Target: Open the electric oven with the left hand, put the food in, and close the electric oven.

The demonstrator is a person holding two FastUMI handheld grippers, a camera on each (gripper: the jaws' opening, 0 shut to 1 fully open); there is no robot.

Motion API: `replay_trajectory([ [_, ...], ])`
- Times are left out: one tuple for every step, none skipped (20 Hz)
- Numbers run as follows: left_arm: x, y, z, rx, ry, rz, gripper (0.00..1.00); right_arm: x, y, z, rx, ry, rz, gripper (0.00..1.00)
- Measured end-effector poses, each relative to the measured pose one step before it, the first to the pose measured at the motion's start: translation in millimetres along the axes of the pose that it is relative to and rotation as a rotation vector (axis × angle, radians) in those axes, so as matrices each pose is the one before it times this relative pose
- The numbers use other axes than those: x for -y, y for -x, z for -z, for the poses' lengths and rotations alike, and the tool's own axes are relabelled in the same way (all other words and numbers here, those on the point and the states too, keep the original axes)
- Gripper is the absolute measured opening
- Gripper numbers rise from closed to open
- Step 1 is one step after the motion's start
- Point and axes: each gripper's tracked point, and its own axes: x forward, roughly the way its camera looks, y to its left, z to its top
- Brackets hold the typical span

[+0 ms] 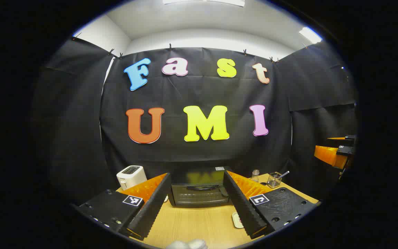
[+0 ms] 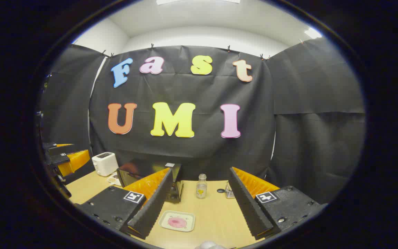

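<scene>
Left gripper (image 1: 196, 204) and right gripper (image 2: 199, 202) are held spread wide, nothing grasped. The closed electric oven (image 1: 199, 190) is framed at 12 o'clock; the food plate (image 2: 177, 221) lies on the tabletop (image 2: 216, 211).

Before you: a glossy black electric oven (image 1: 199, 190) on a smooth wood-grain counter (image 1: 199, 224), beside a white plastic toaster (image 1: 131, 175) and clear glass jar (image 2: 201, 186).
</scene>
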Motion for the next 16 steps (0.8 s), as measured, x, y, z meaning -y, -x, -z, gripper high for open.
replay_trajectory([
  [-1.05,-0.56,1.61,-0.00135,0.00114,0.00069,0.96,-1.43,0.03,-0.17,0.00158,0.003,-0.00133,1.0],
  [-0.77,-1.01,-0.77,-0.00117,0.00066,-0.00169,0.96,-0.2,-0.15,-0.53,-0.00165,0.0059,0.00272,1.0],
  [-1.5,-0.87,0.0,0.00085,0.0008,-0.00043,0.96,-0.45,0.69,1.38,-0.00156,0.00209,0.0014,1.0],
  [-1.87,0.64,1.1,0.00267,-0.00049,-0.00244,1.0,-0.25,-0.01,-0.15,-0.00281,-0.0013,0.00113,1.0],
  [-0.94,-0.15,-0.65,0.00187,-0.00067,-0.00092,1.0,-0.43,0.56,1.86,-0.00411,-0.00196,0.00061,1.0],
  [-1.09,-0.75,-0.56,-0.0014,0.00142,0.00046,0.96,-0.31,1.37,-0.56,-0.00193,-0.00128,0.00082,1.0],
  [0.77,-0.24,0.77,-0.0024,0.00081,0.00311,0.96,0.37,-0.03,0.72,0.00034,0.0018,0.00248,1.0],
  [-0.9,-2.19,1.25,-0.00223,0.00051,0.00259,0.96,0.49,-0.03,-0.79,0.00008,0.00418,0.00277,1.0],
  [-0.14,-0.89,0.59,-0.00019,-0.0025,0.00146,1.0,-1.21,0.39,0.39,0.00058,0.00277,0.00093,1.0],
  [-0.09,-0.64,-0.6,0.00082,-0.00292,0.00184,0.96,-0.35,0.91,-0.62,0.00048,0.00146,0.00213,1.0],
  [-0.26,-0.88,-0.81,0.00044,-0.0041,0.00015,0.96,0.76,-0.2,-0.11,-0.00021,0.00107,0.00158,1.0],
  [0.15,-2.52,2.19,-0.00249,-0.00106,-0.00036,0.96,0.26,0.47,-0.23,-0.00083,-0.00009,0.00139,1.0],
  [1.63,-2.75,1.42,-0.00494,0.00221,0.00182,0.96,0.23,-0.75,0.18,-0.00078,-0.00049,0.00058,1.0],
  [0.37,-1.5,1.97,-0.00152,0.00341,0.00276,0.96,1.21,0.14,-0.38,-0.00018,-0.00003,0.00114,1.0],
  [1.88,-2.94,0.59,-0.00128,0.00233,0.00166,0.96,0.73,1.25,-0.76,0.00091,0.0009,0.00281,1.0],
  [0.4,-5.04,1.51,-0.00127,0.00116,0.00241,0.96,2.05,0.17,-0.25,-0.00116,0.00335,0.0024,1.0],
])
